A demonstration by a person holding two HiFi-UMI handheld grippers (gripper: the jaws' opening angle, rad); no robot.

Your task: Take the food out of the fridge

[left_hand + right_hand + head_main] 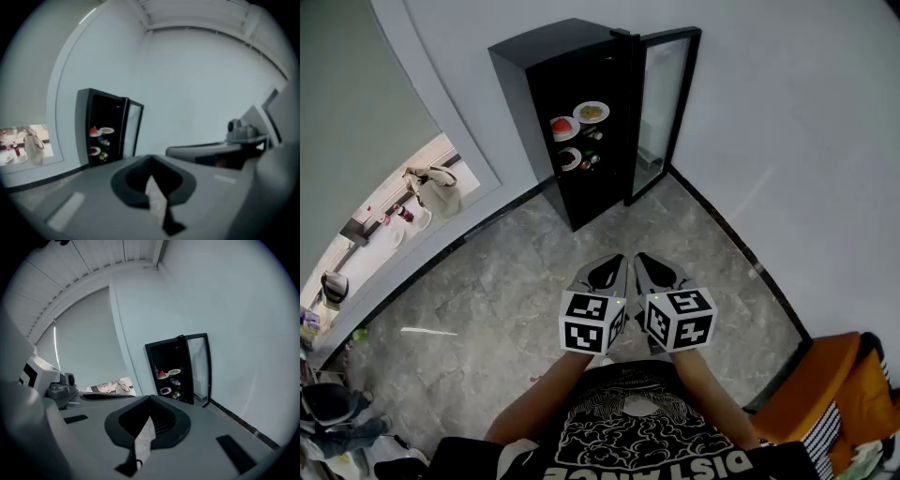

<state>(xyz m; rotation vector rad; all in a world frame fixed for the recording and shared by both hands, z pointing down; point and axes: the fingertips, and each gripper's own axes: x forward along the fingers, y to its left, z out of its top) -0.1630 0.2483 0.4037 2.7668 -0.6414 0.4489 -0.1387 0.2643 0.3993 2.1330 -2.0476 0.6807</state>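
A small black fridge (pixel 567 122) stands against the far wall with its glass door (pixel 661 108) swung open to the right. On its shelves are a plate of red food (pixel 564 125), a plate of yellow-green food (pixel 592 112) and a lower plate (pixel 570 158) beside small bottles. My left gripper (pixel 607 264) and right gripper (pixel 649 264) hang side by side over the stone floor, well short of the fridge. Both are shut and hold nothing. The fridge (pixel 101 129) shows far beyond the left gripper (pixel 150 161), and the fridge (pixel 176 369) likewise beyond the right gripper (pixel 150 401).
An orange chair (pixel 825 394) stands at the lower right by the wall. A low glass opening (pixel 394 216) at the left shows a bag and another room. A dark baseboard (pixel 731 239) runs along the right wall. Grey stone floor (pixel 506 281) lies between me and the fridge.
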